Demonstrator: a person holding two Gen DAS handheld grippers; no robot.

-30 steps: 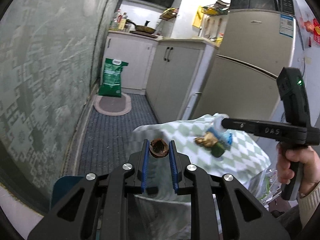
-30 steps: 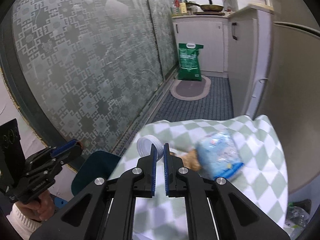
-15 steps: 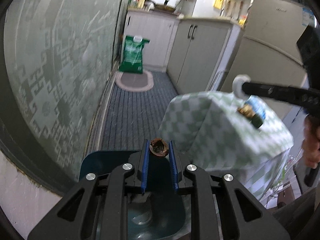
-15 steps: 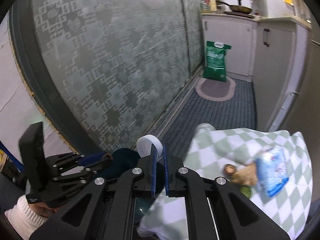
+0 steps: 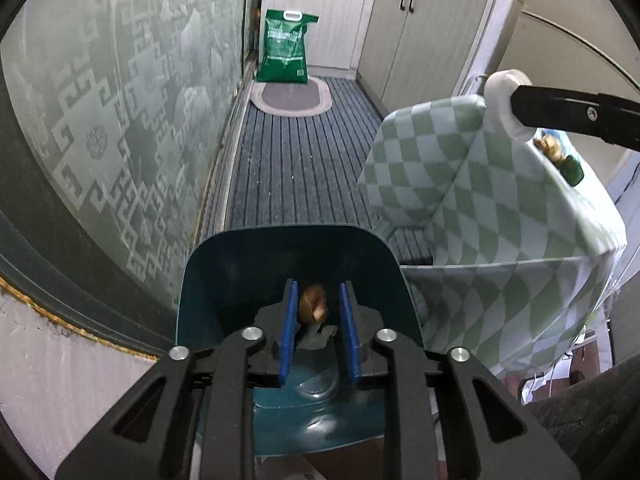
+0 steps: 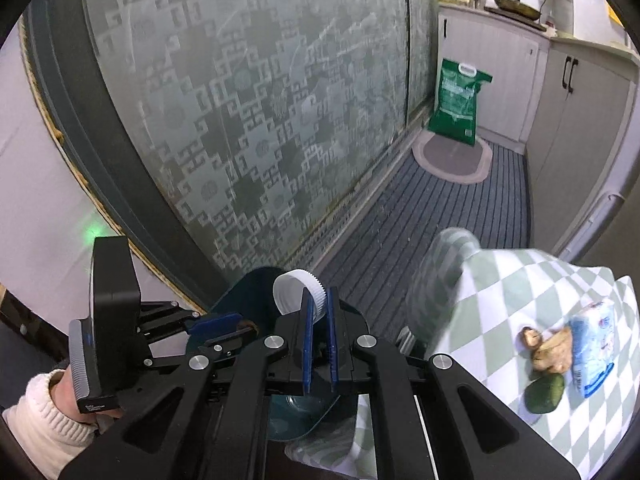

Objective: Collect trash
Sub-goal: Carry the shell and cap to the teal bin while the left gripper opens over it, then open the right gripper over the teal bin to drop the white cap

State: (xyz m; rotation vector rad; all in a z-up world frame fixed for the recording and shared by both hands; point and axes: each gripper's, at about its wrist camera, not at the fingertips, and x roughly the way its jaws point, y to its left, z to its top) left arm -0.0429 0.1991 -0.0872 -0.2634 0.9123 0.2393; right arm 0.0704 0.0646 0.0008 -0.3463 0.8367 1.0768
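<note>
Smooth, faintly glossy teal plastic is seen on the bin [image 5: 224, 272]. A ridged white plastic cap [image 6: 298, 294] is shown, matt checked cloth [image 5: 480, 208] on the worktop, and ribbed floor matting [image 5: 300, 160].

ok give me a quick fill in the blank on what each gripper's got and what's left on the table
1. The left gripper holds a brown nut shell over the ____ bin.
2. The right gripper pinches a white bottle ____.
3. The tablecloth is checked white and ____.

Missing words: blue; cap; green
</note>
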